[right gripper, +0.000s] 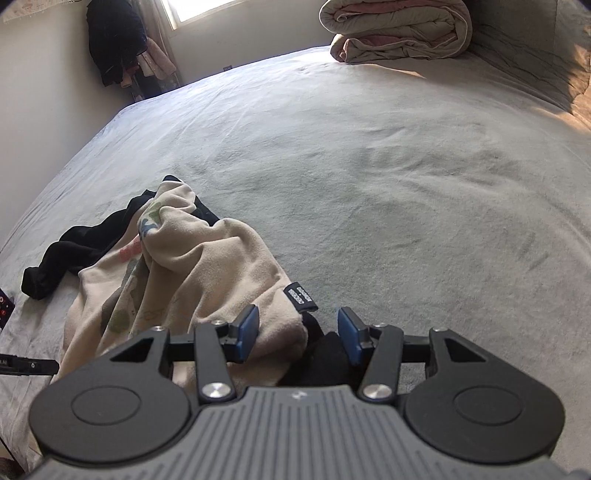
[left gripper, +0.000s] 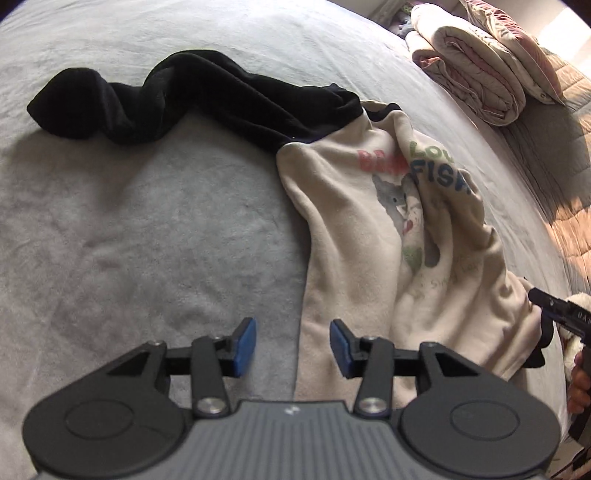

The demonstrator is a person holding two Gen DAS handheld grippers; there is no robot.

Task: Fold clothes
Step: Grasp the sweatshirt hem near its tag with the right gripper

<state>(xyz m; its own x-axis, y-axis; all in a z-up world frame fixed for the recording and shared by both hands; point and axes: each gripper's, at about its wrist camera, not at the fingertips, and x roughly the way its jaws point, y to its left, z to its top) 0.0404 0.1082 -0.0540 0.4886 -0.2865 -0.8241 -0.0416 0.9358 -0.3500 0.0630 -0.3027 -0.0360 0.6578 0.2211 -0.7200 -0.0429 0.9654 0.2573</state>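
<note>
While both tongs were held released, the left gripper [left gripper: 293, 343] was poised over the sweatshirt [left gripper: 369, 236] hem and the right gripper [right gripper: 297, 334] astride its black cuff [right gripper: 325, 354], seemingly to grasp and flatten the garment crumpled on the bed [right gripper: 406, 184].

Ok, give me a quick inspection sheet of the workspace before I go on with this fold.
Surface: grey bed sheet, lightly wrinkled.
Job's things: beige sweatshirt with black sleeves, crumpled, print partly folded in; one black sleeve stretched out and twisted on the sheet; the hem with a black label lies near the right tool.
Clutter: folded quilt at the far end of the bed.
Grippers: left tool open, above the sweatshirt's edge; right tool open, with the hem between its fingers.
Cables: nothing seen.
Surroundings: clothes hanging in the corner beside a window.
</note>
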